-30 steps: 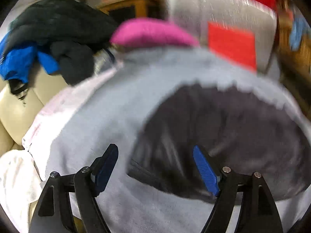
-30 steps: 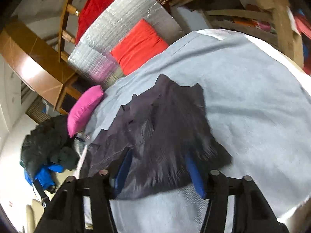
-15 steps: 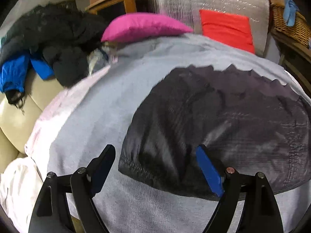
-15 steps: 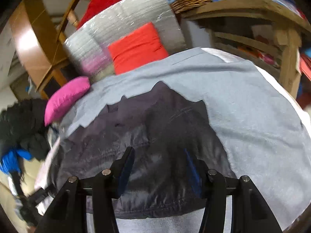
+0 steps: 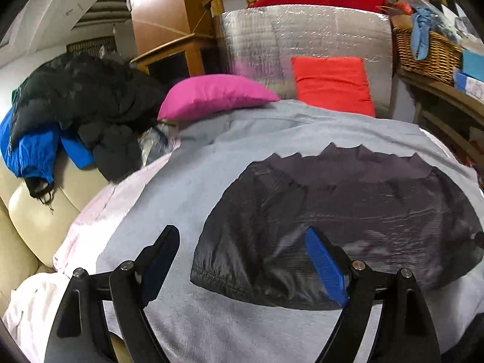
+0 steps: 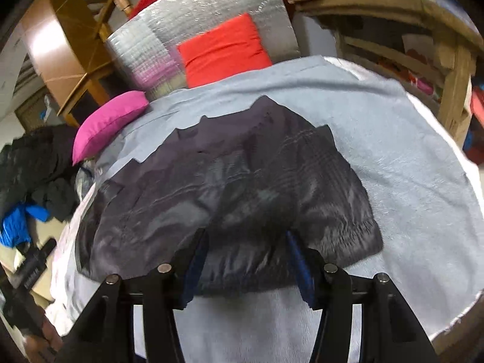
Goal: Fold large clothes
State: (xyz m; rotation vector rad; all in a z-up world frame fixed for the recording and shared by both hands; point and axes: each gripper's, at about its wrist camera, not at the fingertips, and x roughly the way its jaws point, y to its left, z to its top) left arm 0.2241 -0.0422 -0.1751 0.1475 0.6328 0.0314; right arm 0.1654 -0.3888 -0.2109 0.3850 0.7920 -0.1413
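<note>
A dark grey shiny jacket (image 5: 332, 220) lies spread flat on a light grey-blue sheet (image 5: 187, 187). It also shows in the right wrist view (image 6: 230, 187), with its elastic hem nearest me. My left gripper (image 5: 245, 257) is open and empty, hovering over the jacket's near left corner. My right gripper (image 6: 248, 257) is open and empty, above the middle of the near hem. The left gripper body shows at the far left of the right wrist view (image 6: 30, 269).
A pink pillow (image 5: 211, 96) and a red cushion (image 5: 332, 84) lie at the far end against a silver foil pad (image 5: 302, 39). A pile of black and blue clothes (image 5: 66, 121) sits on a cream sofa (image 5: 33, 217) at left. Wooden shelves (image 6: 423, 54) stand at right.
Both grippers have pulled back and steadied, so the jacket now lies flat and whole in view. Both stayed open and empty.
</note>
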